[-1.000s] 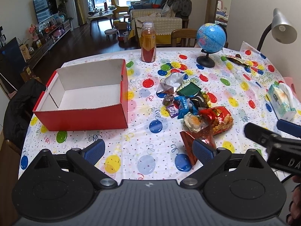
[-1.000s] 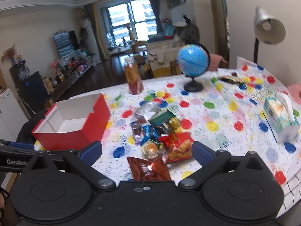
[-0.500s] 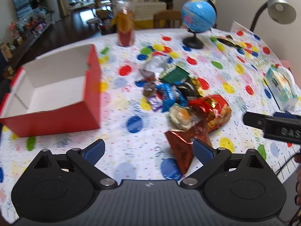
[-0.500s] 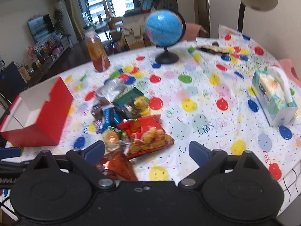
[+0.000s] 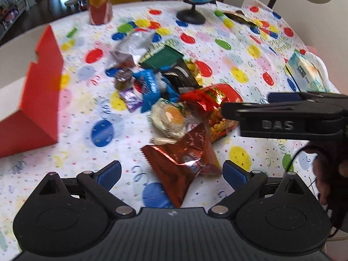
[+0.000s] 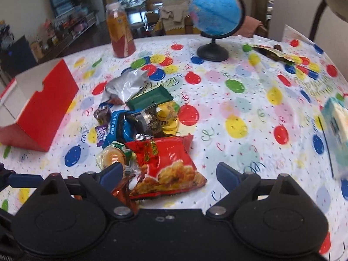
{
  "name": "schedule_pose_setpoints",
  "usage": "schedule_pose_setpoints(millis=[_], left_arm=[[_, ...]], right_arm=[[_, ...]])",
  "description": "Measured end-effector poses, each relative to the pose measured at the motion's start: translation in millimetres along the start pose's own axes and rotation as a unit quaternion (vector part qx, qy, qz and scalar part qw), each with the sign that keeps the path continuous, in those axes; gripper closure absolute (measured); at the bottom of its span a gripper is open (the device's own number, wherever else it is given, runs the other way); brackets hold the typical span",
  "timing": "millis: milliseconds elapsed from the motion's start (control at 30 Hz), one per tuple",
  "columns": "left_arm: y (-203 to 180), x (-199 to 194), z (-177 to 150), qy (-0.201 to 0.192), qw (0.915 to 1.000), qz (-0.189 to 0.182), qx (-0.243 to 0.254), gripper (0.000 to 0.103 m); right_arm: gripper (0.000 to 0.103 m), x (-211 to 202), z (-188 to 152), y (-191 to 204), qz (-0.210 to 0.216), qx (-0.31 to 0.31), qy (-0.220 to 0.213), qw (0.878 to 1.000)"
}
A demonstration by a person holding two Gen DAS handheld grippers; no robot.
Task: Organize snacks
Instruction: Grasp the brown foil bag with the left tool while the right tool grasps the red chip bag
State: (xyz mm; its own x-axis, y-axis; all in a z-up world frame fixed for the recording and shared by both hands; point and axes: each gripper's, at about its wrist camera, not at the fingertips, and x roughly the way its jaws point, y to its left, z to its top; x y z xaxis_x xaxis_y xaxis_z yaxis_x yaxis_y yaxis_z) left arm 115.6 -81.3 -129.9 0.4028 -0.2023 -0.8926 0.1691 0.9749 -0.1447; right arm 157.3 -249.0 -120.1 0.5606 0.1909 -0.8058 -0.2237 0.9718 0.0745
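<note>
Left gripper (image 5: 171, 173) spread wide, empty, above copper-red packet (image 5: 184, 161) at near edge of snack pile (image 5: 165, 87). Right gripper (image 6: 167, 175) spread wide, empty, over red chip bag (image 6: 165, 165). Red box (image 6: 43, 108) left of pile. Globe (image 6: 215, 17) beyond pile.

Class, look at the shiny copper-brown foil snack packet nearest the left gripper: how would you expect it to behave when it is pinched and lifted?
The copper-brown foil packet looks creased and puffy, so it would probably crumple and flop rather than stay stiff. Its glossy film may be slippery. It overlaps the round cake packet, which might get dragged along. The left gripper is open around it.
</note>
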Motion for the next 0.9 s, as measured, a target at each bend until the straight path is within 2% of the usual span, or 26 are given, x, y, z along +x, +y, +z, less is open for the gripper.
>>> schedule_pose_setpoints(millis=[367,567,633,667,767,800,900], left_arm=[[2,37,10,0.044,0.9986,-0.018,-0.025,0.003],[8,48,13,0.063,0.9964,-0.028,-0.050,0.004],[8,49,13,0.066,0.9959,-0.030,-0.054,0.013],[7,50,14,0.069,0.9958,-0.029,-0.054,0.020],[6,48,14,0.068,0.9955,-0.037,-0.054,0.031],[5,47,13,0.067,0.9958,-0.034,-0.052,0.038],[4,45,12,0.063,0.9961,-0.035,-0.051,0.045]], right_arm=[[0.012,44,8,10,-0.013,-0.050,0.038,0.998],[0.019,55,6,10,-0.018,-0.051,0.052,0.997],[0.027,56,5,10,-0.017,-0.052,0.054,0.997],[0.027,56,4,10,-0.017,-0.053,0.055,0.997],[0.031,54,3,10,-0.018,-0.053,0.052,0.997],[0.031,52,3,10,-0.018,-0.052,0.049,0.997],[0.033,48,0,9,-0.013,-0.046,0.047,0.998]])
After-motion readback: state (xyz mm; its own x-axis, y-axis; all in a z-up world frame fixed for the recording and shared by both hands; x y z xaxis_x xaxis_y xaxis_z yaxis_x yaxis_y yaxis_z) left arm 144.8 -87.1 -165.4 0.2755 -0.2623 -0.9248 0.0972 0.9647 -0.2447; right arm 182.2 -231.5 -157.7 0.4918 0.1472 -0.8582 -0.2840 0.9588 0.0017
